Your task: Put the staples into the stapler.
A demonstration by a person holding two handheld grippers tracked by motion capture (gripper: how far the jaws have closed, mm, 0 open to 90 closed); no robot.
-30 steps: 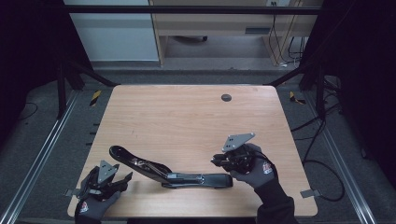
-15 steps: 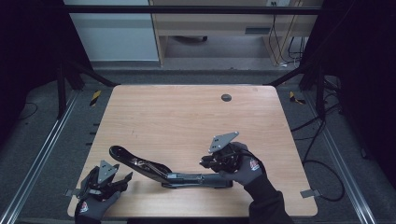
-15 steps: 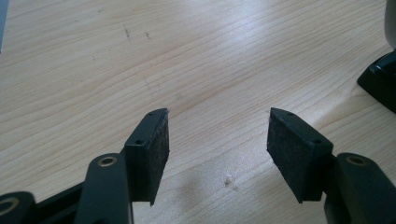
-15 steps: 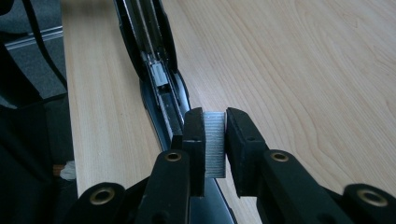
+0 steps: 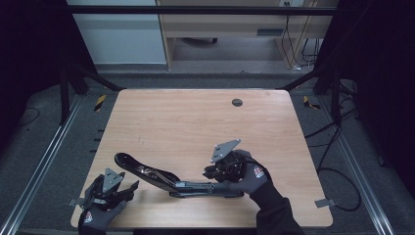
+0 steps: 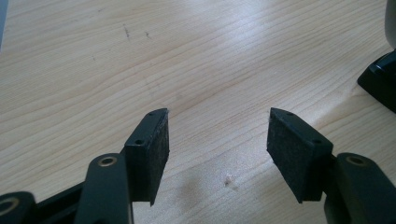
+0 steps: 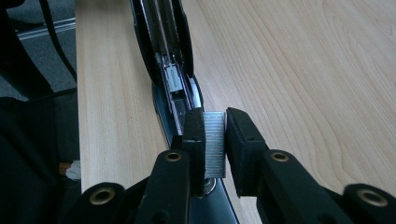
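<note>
Right tongs (image 7: 215,140) pinch a strip of staples (image 7: 215,144) over the opened stapler's (image 5: 176,182) channel for loading, while left tongs (image 6: 217,154) wait wide and empty on the counter (image 5: 186,122).

We see our left gripper (image 6: 218,144) with its jaws wide apart over the bare wooden table (image 6: 196,60); a black object (image 6: 380,84) sits at the right edge.

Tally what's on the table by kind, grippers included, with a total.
Black stapler, opened flat: 1
Strip of staples, clamped in the right gripper: 1
Grippers: 2, left gripper, right gripper
Total: 4
</note>
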